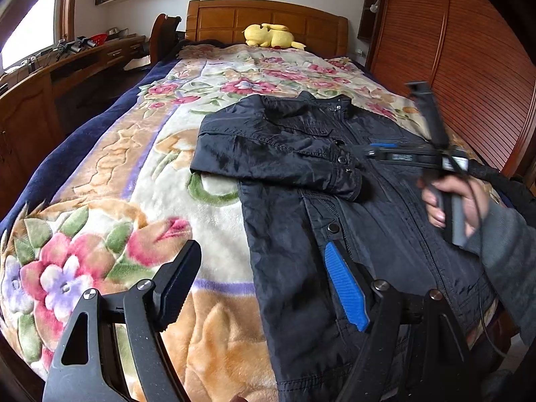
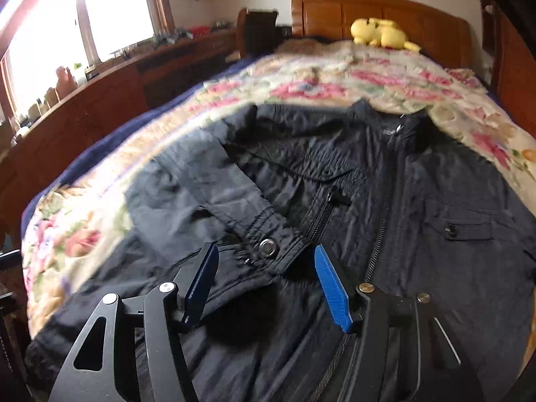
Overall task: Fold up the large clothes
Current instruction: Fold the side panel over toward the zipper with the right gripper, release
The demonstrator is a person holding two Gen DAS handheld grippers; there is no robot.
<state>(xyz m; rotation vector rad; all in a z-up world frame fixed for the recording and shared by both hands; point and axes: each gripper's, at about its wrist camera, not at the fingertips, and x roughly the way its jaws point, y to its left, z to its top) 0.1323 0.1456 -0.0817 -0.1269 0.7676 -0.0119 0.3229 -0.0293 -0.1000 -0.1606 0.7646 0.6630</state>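
Black jacket [image 1: 335,174] lies face-up on the bed [image 1: 110,174], zipped, collar toward the headboard [image 1: 264,20], sitting toward the bed's right side. One sleeve [image 1: 278,154] is already folded across the chest, cuff w/ snap button [image 2: 268,247] resting near the zipper [image 2: 378,234]. Other sleeve isn't clearly in view.

Left gripper [image 1: 264,284]: released, jaws wide apart, holding nothing. It hovers over the jacket's left edge near the hem, one finger above the blanket [image 1: 83,268], blue one above the fabric.

Right gripper [image 2: 266,284]: also released, nothing between the fingers. It sits just above the folded cuff, jaws straddling it, not pinching. Right-wrist view is motion-blurred, so contact w/ fabric is hard to call.

Judgement: sleeve fold on one side looks done; next is prob the other sleeve or a side/hem fold.

Risks:
- Cuff lies loose on slick nylon-type shell. Any drag from the right gripper could pull the sleeve back out of the fold.
- Padded, multi-layer fabric: a shallow pinch may catch the top layer only, so the fold comes up uneven.
- Snap or zipper between the fingers = poor grip, slip mid-lift.
- Jacket near the bed's right edge; a hard pull that way could slide it off.
- Plush toy [image 1: 271,35] well apart, no issue.
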